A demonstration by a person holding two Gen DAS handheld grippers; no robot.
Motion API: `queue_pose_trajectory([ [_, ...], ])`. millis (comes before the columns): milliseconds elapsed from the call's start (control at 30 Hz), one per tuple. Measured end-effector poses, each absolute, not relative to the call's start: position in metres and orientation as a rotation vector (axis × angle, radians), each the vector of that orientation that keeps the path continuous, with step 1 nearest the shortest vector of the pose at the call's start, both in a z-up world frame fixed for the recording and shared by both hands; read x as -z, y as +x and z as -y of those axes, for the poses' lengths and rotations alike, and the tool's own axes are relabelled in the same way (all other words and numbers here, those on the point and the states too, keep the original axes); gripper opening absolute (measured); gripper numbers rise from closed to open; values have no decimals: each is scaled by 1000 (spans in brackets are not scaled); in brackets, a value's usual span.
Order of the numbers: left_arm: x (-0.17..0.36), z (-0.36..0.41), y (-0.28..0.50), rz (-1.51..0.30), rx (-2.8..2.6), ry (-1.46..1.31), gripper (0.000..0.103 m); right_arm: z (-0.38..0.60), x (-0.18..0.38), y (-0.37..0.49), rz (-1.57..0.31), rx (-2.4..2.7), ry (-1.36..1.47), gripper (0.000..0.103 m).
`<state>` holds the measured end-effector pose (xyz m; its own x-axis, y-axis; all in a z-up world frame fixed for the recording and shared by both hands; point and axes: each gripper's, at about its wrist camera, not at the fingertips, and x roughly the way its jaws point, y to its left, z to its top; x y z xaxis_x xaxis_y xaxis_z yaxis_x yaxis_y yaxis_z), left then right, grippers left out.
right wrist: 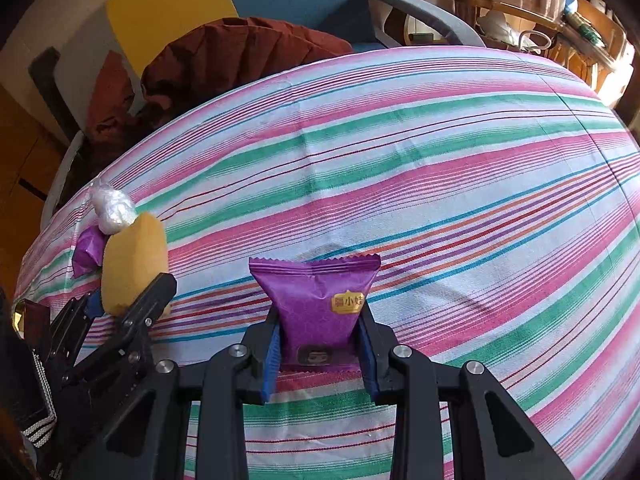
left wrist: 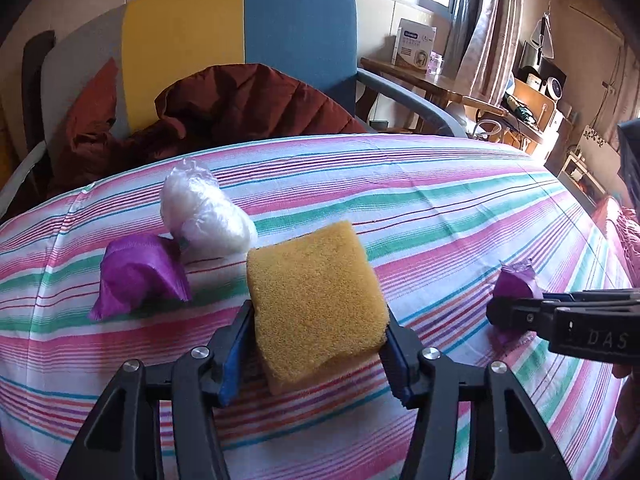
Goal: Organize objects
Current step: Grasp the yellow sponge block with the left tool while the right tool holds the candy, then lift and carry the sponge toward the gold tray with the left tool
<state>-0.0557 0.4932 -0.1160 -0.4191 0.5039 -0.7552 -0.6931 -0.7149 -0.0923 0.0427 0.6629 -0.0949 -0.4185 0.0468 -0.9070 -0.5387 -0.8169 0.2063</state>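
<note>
**Both grippers loaded, sorting only half done**

I had the left gripper (left wrist: 320,344) straddling the yellow sponge (left wrist: 316,300), blue pads against its sides, jaws about mid-width, tilted down toward the striped cloth (left wrist: 440,208). My right gripper (right wrist: 320,356) was pinched nearly closed on a purple snack packet (right wrist: 320,304), pointing steeply down over the cloth. A second purple packet (left wrist: 140,276) and a white plastic-wrapped bundle (left wrist: 204,212) lay touching near the far left edge, beside the sponge. I judged the grouping unfinished: I still carried two items, neither set down.
</note>
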Motion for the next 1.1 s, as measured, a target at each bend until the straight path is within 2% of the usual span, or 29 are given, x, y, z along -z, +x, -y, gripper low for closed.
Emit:
queue_pose_trajectory([
  [333, 109, -436, -41, -187, -2183, -1031, 58, -634, 88, 41, -723, -2450, -1474, 33],
  [600, 102, -392, -12, -164, -2201, -983, 58, -598, 100, 21, -796, -2573, -1564, 33],
  [967, 95, -331, 7, -74, -2226, -984, 57, -551, 93, 10, -579, -2763, -1536, 33],
  [1100, 91, -312, 22, -111, -2221, -971, 57, -536, 97, 8, -495, -2797, -1560, 33],
])
